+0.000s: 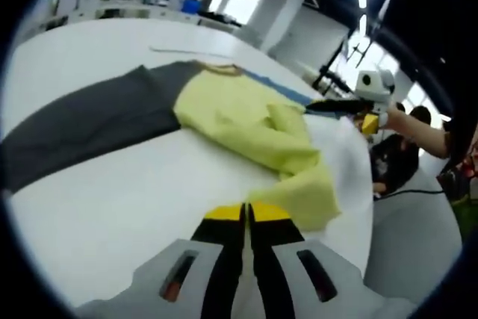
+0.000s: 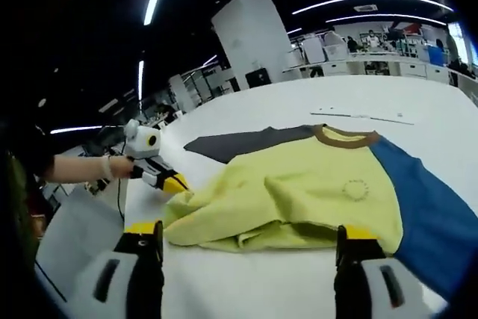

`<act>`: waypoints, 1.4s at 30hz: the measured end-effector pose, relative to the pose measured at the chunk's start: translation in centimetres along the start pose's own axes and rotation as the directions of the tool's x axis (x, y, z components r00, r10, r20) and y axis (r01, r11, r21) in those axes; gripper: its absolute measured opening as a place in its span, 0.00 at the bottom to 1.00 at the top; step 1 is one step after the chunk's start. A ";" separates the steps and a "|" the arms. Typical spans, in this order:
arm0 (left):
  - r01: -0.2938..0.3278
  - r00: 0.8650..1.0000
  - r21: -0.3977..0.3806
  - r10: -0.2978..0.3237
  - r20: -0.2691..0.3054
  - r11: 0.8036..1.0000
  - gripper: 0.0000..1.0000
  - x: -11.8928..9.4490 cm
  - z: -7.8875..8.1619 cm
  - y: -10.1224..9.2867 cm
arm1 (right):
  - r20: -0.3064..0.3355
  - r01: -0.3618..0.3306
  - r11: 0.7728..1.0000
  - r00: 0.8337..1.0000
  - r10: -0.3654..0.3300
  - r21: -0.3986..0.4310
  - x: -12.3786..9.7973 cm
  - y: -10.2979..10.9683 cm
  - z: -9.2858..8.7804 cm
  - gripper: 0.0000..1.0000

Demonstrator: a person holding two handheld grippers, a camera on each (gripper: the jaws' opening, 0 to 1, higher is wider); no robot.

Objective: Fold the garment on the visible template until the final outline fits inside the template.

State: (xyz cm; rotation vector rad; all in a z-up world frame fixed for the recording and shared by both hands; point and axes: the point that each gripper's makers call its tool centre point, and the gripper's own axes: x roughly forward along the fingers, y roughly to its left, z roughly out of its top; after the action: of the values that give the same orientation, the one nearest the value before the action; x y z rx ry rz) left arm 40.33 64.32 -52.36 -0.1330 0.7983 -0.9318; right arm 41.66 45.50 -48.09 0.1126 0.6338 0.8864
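In the left gripper view, the left gripper (image 1: 246, 218) rises from the bottom with its two yellow-tipped jaws pressed together and nothing between them, over bare white table (image 1: 112, 199). Just beyond the tips lies the nearest bunched corner of the garment (image 1: 254, 125), its yellow cloth rumpled near the table's right edge. Farther on, the garment spreads flat toward the middle of the table, with a dark grey part (image 1: 89, 125) stretching left and a strip of blue (image 1: 280, 89) along its far side. A brown collar (image 1: 220, 69) shows at the garment's far end. Past the garment's right side, the right gripper (image 1: 351, 107) comes in over the table's right edge, held by a person's hand (image 1: 399, 117); whether it is gripping cloth cannot be told from here.

In the right gripper view, the right gripper (image 2: 250, 240) stands with its jaws spread wide apart, one at each side of the bottom of the view, empty. Between and just beyond them sits the garment's (image 2: 299, 192) folded yellow near edge on the white table (image 2: 246, 289). The blue part (image 2: 426, 207) runs along the right, the brown collar (image 2: 343, 137) is at the far end, and the dark grey part (image 2: 246, 142) reaches out to the far left. At the garment's left corner, near the table's left edge, the left gripper (image 2: 175, 182) touches or nearly touches the yellow cloth, held by a hand (image 2: 116, 166). A thin pale strip (image 2: 362, 116) lies on the table beyond the collar
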 end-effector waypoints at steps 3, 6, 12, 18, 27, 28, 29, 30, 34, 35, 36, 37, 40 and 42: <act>0.003 1.000 -0.005 -0.003 0.002 1.000 0.00 -0.2 0.0 0.0 | -0.003 -0.009 1.000 1.000 0.009 -0.001 0.2 0.2 -0.2 0.85; -0.001 1.000 -0.004 0.001 0.001 1.000 0.00 -0.4 0.0 0.0 | -0.012 -0.001 1.000 1.000 0.001 -0.009 0.6 0.2 -0.5 0.83; -0.003 1.000 -0.008 0.003 0.003 1.000 0.00 -0.6 0.1 0.2 | -0.035 -0.001 1.000 0.999 0.001 -0.006 1.3 0.2 -1.2 0.66; -0.006 1.000 -0.021 0.006 0.014 1.000 0.00 -0.9 0.2 0.3 | -0.047 -0.010 1.000 0.999 0.010 0.000 2.3 0.5 -1.7 0.45; -0.008 1.000 -0.022 0.009 0.019 1.000 0.00 -1.0 0.2 0.4 | -0.077 -0.038 0.999 0.996 0.040 0.035 3.7 1.3 -2.7 0.31; -0.008 1.000 -0.023 0.008 0.020 1.000 0.00 -1.0 0.2 0.4 | -0.083 -0.030 0.999 0.996 0.032 0.027 3.9 1.2 -2.8 0.30; -0.008 1.000 -0.024 0.009 0.020 1.000 0.00 -1.0 0.2 0.4 | -0.085 -0.027 0.999 0.996 0.029 0.016 3.9 1.2 -2.8 0.29; -0.008 1.000 -0.025 0.009 0.021 1.000 0.00 -1.1 0.2 0.4 | -0.089 -0.028 0.999 0.996 0.029 0.017 3.9 1.2 -2.9 0.28; -0.010 1.000 -0.024 0.011 0.022 1.000 0.00 -1.1 0.2 0.4 | -0.097 -0.029 0.999 0.995 0.031 0.022 3.8 1.1 -3.1 0.21; -0.011 1.000 -0.027 0.012 0.023 1.000 0.00 -1.2 0.2 0.4 | -0.099 -0.028 0.999 0.995 0.030 0.019 3.7 1.1 -3.2 0.17; -0.012 1.000 -0.029 0.013 0.024 1.000 0.00 -1.2 0.2 0.4 | -0.103 -0.030 0.999 0.994 0.032 0.026 3.7 1.1 -3.3 0.15; -0.012 1.000 -0.030 0.013 0.024 0.999 0.00 -1.2 0.2 0.4 | -0.107 -0.031 0.999 0.994 0.035 0.037 3.8 1.0 -3.4 0.13; -0.013 1.000 -0.030 0.014 0.025 0.999 0.00 -1.2 0.2 0.4 | -0.111 -0.021 1.000 0.994 0.023 0.017 4.0 0.6 -3.7 0.07; -0.013 1.000 -0.032 0.014 0.028 0.999 0.00 -1.2 0.3 0.4 | -0.115 -0.020 1.000 0.993 0.022 0.021 4.0 0.6 -3.7 0.02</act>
State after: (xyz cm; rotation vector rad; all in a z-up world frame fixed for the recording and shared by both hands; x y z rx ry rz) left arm 40.34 65.38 -51.67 -0.1678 0.7875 -0.9025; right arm 41.00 48.33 -52.80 0.0862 0.7504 0.9115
